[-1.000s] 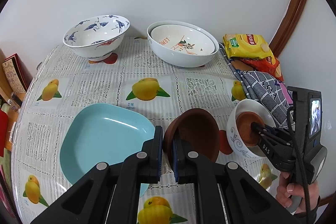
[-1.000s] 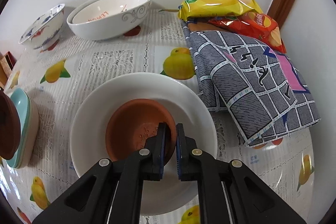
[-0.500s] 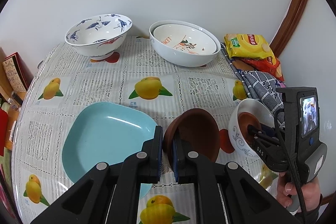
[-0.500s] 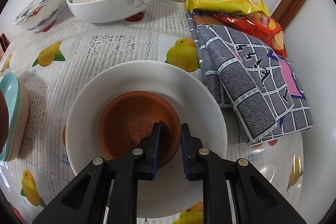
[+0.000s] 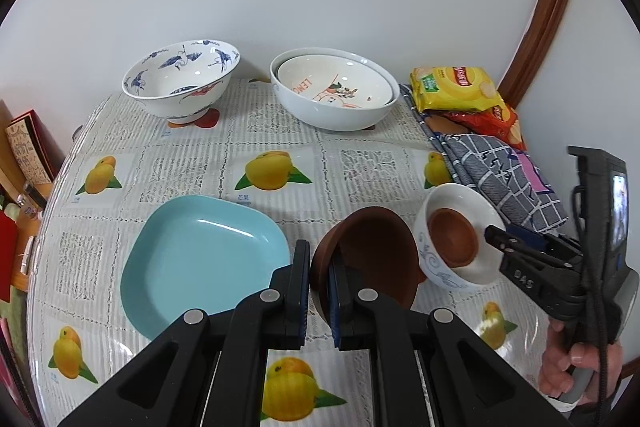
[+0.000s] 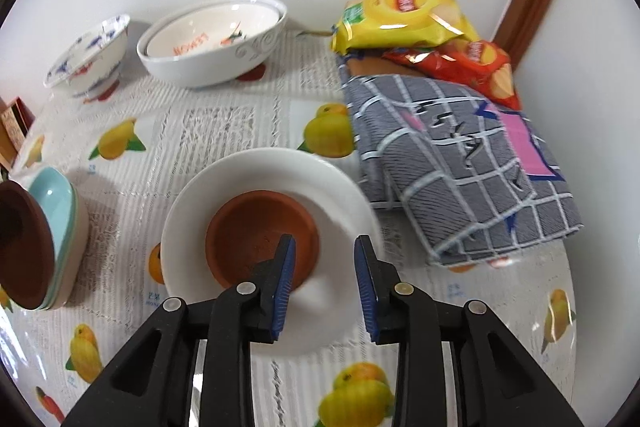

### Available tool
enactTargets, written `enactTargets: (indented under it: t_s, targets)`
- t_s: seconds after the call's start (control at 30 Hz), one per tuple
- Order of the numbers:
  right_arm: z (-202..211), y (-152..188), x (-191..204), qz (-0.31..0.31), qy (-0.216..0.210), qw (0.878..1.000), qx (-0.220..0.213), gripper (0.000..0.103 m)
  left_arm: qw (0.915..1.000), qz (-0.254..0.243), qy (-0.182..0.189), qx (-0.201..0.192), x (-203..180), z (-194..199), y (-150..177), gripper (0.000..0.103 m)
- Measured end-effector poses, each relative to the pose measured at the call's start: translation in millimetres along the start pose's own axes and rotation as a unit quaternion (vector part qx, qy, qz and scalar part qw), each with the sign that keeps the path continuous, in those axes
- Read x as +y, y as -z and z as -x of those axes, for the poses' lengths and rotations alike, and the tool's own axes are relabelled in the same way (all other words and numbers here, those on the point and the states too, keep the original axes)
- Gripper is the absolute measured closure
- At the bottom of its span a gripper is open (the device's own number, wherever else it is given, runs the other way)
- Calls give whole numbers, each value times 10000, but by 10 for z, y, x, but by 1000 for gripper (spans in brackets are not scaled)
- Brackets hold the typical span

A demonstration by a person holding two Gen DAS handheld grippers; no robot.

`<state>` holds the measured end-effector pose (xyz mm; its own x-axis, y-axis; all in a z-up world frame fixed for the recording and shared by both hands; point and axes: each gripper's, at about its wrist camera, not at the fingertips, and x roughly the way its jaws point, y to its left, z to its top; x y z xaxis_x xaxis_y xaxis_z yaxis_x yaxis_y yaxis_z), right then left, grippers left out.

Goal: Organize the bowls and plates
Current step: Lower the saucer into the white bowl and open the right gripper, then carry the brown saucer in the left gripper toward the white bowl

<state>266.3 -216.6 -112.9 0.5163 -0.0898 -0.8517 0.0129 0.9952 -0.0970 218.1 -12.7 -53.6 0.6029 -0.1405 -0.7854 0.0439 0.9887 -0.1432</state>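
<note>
My left gripper is shut on the rim of a dark brown bowl and holds it tilted, just right of a light blue square plate. My right gripper is open above a white bowl that holds a small terracotta dish. Its left finger reaches over the dish rim, touching nothing that I can see. In the left wrist view the white bowl with the dish sits just right of the brown bowl, and the right gripper is beside its rim.
At the back stand a blue-and-white crane bowl and two nested white bowls. Chip bags and a folded grey checked cloth fill the right side. The lemon-print tablecloth covers the table; its left edge curves away.
My right gripper has opened, letting go of the terracotta dish, which now rests in the white bowl. My left gripper still holds the brown bowl in about the same place.
</note>
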Motion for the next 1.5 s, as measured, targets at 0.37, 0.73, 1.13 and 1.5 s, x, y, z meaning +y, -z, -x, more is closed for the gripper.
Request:
enactTargets:
  t_s: [0.37, 0.73, 1.13, 1.5]
  targets:
    - [597, 418, -384, -449, -142, 9987, -177, 68, 9999, 2, 100, -134, -70, 489, 279, 95]
    - [1295, 821, -426, -731, -118, 9959, -521, 67, 9990, -172, 313, -279, -17, 905, 533, 95]
    - [1534, 1150, -347, -1391, 228, 9888, -483, 67, 9944, -620, 843, -137, 76, 877, 560, 95]
    - [1693, 1391, -328, -1549, 321, 9857, -574, 67, 9912, -825, 1022, -189, -91, 986, 681, 95]
